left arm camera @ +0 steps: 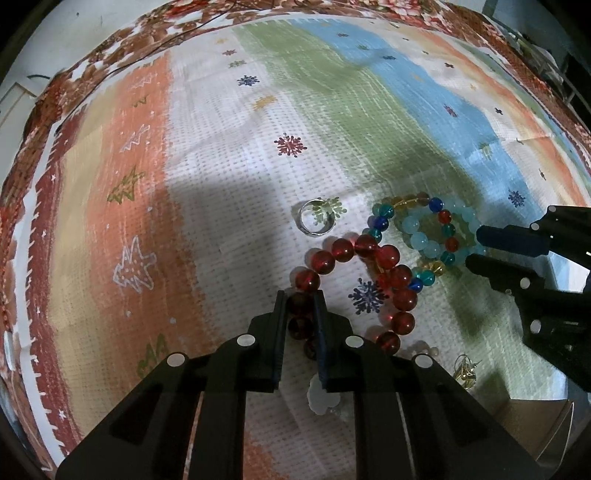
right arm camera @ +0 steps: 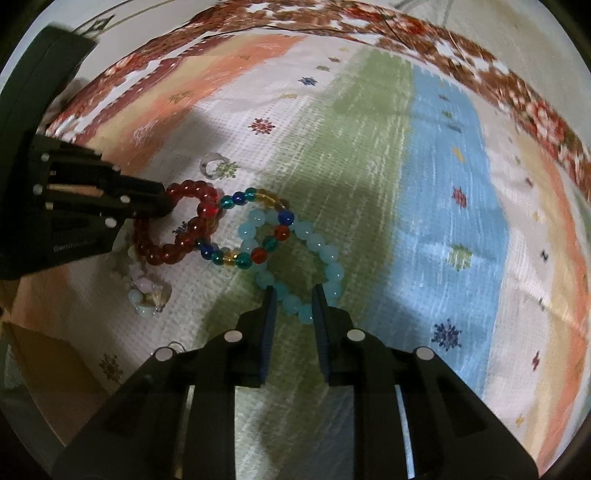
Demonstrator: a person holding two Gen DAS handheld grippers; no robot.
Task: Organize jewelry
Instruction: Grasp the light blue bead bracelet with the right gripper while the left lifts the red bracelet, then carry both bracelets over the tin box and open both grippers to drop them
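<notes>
A red bead bracelet (left arm camera: 369, 258) lies on the striped cloth (left arm camera: 221, 184). My left gripper (left arm camera: 300, 295) is shut on its near beads; it also shows in the right wrist view (right arm camera: 168, 206) on the red bracelet (right arm camera: 192, 229). A pale blue bead bracelet (right arm camera: 317, 243) lies overlapping a multicoloured bead bracelet (right arm camera: 251, 229). My right gripper (right arm camera: 293, 291) is shut on the pale blue bracelet's near beads; in the left wrist view it (left arm camera: 474, 247) touches the pale blue bracelet (left arm camera: 424, 236). A silver ring (left arm camera: 316, 218) lies beyond the red bracelet.
A pale pendant piece (left arm camera: 321, 397) lies under my left gripper, and small pale trinkets (right arm camera: 147, 295) lie left of my right gripper. A gold earring (left arm camera: 467, 369) lies at the right. A brown box edge (left arm camera: 535, 417) sits at the lower right. A floral border (right arm camera: 369, 26) rims the cloth.
</notes>
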